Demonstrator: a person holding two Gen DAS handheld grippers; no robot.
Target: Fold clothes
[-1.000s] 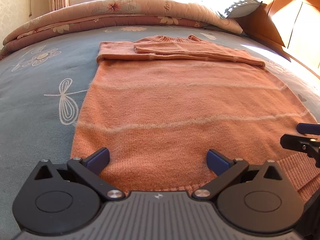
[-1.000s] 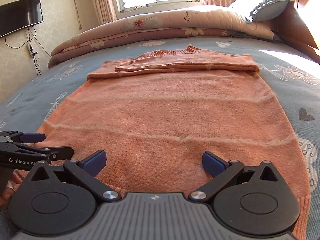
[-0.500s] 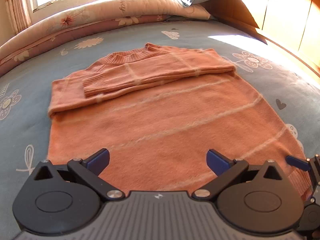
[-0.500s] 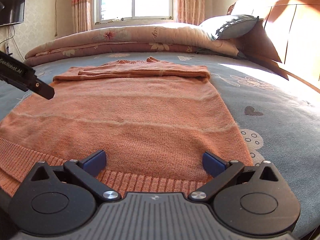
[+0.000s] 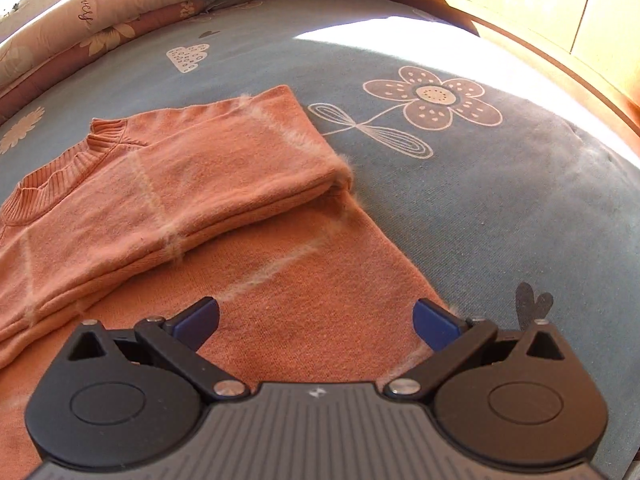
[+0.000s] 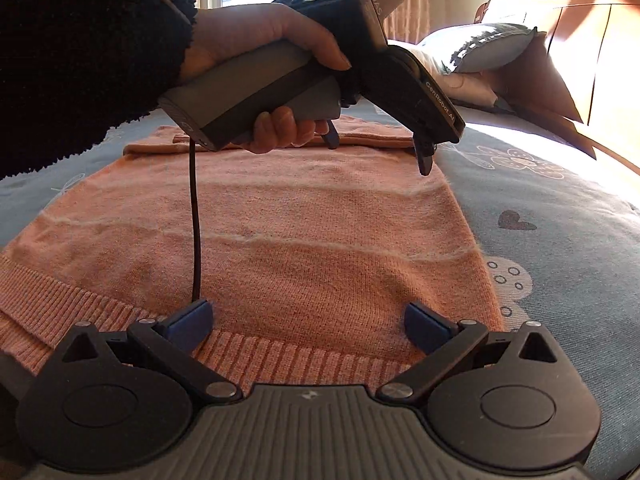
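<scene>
An orange knit sweater (image 5: pixel 280 280) lies flat on the bed, its sleeves (image 5: pixel 200 184) folded across the chest below the ribbed collar (image 5: pixel 52 168). My left gripper (image 5: pixel 316 324) is open, low over the sweater's right edge just short of the folded sleeve's corner. In the right wrist view the sweater (image 6: pixel 300 232) stretches away from me. My right gripper (image 6: pixel 308 324) is open at the ribbed hem (image 6: pixel 280 352), holding nothing. The left gripper (image 6: pixel 378 150) shows there too, held by a hand (image 6: pixel 260 28), fingers spread and pointing down at the sweater's far right part.
The blue flower-print bedsheet (image 5: pixel 480 200) surrounds the sweater. A rolled pink quilt (image 5: pixel 100 12) and a grey pillow (image 6: pixel 480 48) lie at the far end, with the wooden headboard (image 5: pixel 560 12) on the right. A black cable (image 6: pixel 195 220) hangs from the left gripper's handle over the sweater.
The left gripper has travelled from the hem up to the sweater's right shoulder area. Its hand and handle now cross the right wrist view. The right gripper has stayed at the hem, open.
</scene>
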